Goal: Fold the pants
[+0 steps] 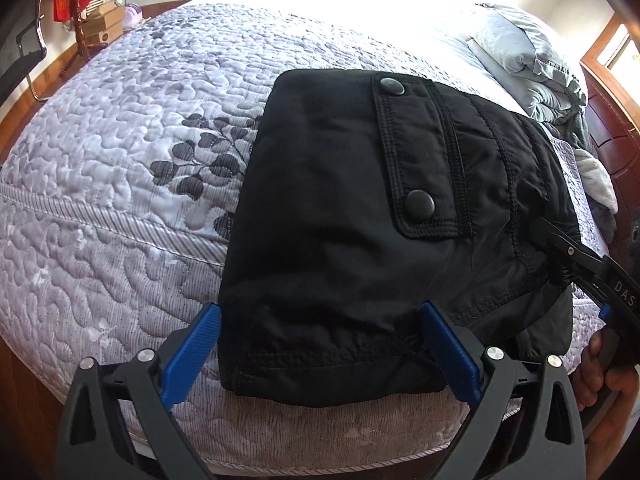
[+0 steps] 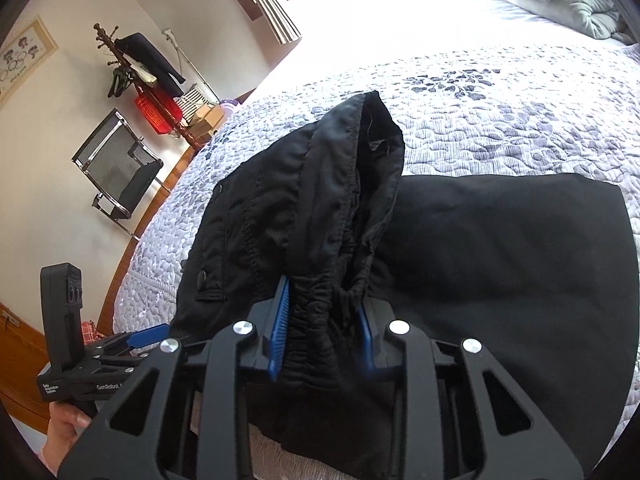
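**Inspector A:** Item under inspection: black pants, folded into a thick bundle on the quilted bedspread, close to the near edge of the bed. In the left wrist view the bundle fills the centre; a pocket flap with two snap buttons sits toward one o'clock of the bundle's middle.

**Inspector B:** Left gripper?

**Inspector A:** Tongs wide. The blue pads stand at six o'clock in that view, one at each side of the bundle's near corner. The hem lies between them; I see no squeeze on the cloth. Whether the right-hand pad touches the fabric, I cannot tell.

**Inspector B:** Right gripper?

**Inspector A:** Narrow, and holding. In the right wrist view the gathered elastic waistband is bunched between its blue pads, which press on it from both sides. The waist portion rises from the grip toward twelve o'clock as a raised, open fold, above the flat layer of the pants stretching to three o'clock.

**Inspector B:** Cross-check?

**Inspector A:** In the left wrist view the right gripper enters at three o'clock, its tips at the bundle's edge. A hand shows at four o'clock.

**Inspector B:** Surroundings?

**Inspector A:** Rolled grey bedding at one o'clock in the right wrist view; a black mesh chair at nine o'clock on the floor.
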`<control>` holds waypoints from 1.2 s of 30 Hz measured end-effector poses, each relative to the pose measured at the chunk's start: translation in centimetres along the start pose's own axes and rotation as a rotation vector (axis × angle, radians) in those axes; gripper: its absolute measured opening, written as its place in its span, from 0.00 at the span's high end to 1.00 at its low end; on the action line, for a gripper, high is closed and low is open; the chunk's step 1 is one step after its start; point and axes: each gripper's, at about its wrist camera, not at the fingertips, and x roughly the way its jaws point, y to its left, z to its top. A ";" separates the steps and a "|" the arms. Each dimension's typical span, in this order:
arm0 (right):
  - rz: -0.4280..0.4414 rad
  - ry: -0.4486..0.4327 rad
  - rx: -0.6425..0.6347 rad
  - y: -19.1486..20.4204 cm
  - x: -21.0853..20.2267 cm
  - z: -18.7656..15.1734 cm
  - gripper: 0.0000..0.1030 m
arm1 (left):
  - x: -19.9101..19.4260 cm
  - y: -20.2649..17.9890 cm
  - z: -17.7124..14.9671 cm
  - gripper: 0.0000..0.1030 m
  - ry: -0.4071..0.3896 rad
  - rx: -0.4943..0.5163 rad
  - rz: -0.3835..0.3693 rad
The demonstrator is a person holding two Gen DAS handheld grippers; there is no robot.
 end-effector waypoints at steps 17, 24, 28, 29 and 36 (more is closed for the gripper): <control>-0.013 -0.138 0.045 -3.1 -8.8 0.4 0.75 | -3.1 -1.3 0.3 0.04 -0.050 0.045 -0.049; -0.108 -0.148 0.097 -7.1 -10.8 -0.2 0.75 | -2.6 -5.1 0.2 0.04 -0.041 0.116 -0.033; -0.198 -0.115 0.084 -8.9 -11.0 -1.0 0.75 | -2.0 -6.8 0.2 0.04 -0.035 0.150 -0.025; -0.220 -0.097 0.078 -9.3 -10.8 -1.1 0.74 | -1.9 -7.4 0.2 0.04 -0.037 0.158 -0.021; -0.289 -0.005 0.088 -11.0 -8.2 -2.4 0.71 | -1.3 -10.1 -0.1 0.04 -0.042 0.234 -0.012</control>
